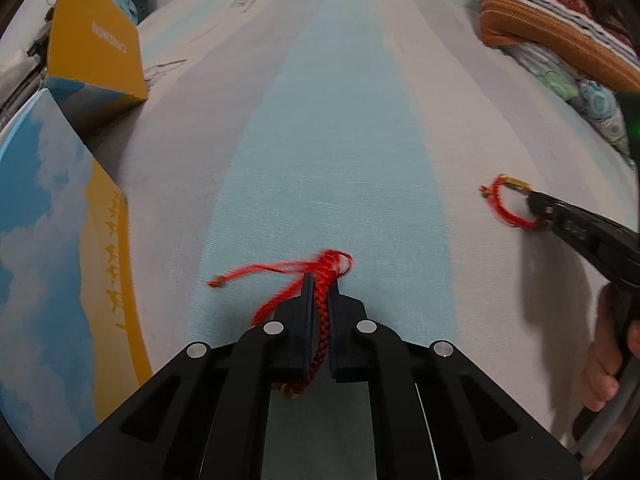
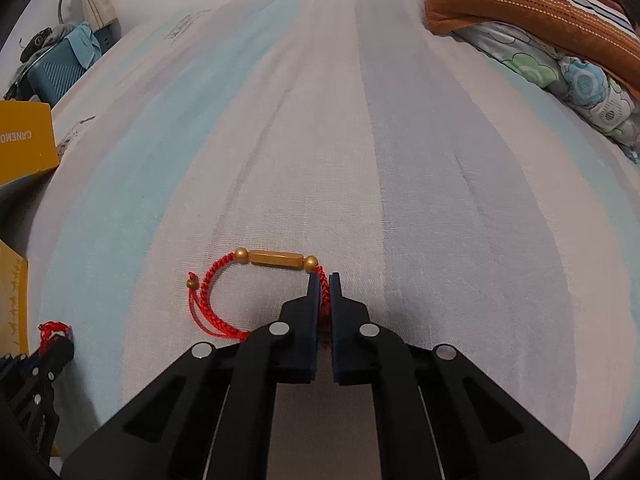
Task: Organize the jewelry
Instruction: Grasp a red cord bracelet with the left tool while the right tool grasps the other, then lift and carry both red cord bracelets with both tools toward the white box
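My left gripper (image 1: 321,280) is shut on a red braided cord bracelet (image 1: 323,312); its loose tails trail left over the striped sheet. My right gripper (image 2: 325,280) is shut on the cord of a second red bracelet with a gold tube bead (image 2: 275,259) and gold balls, whose loop lies on the sheet to the left. In the left wrist view the right gripper (image 1: 534,204) holds that bracelet (image 1: 505,204) at the right. In the right wrist view the left gripper (image 2: 60,338) shows at the lower left with red cord (image 2: 52,327).
A yellow and blue open box (image 1: 94,52) and its sky-printed lid (image 1: 48,248) stand at the left. Folded blankets and pillows (image 1: 560,28) are stacked at the far right. A blue suitcase (image 2: 56,70) stands beyond the bed at the far left.
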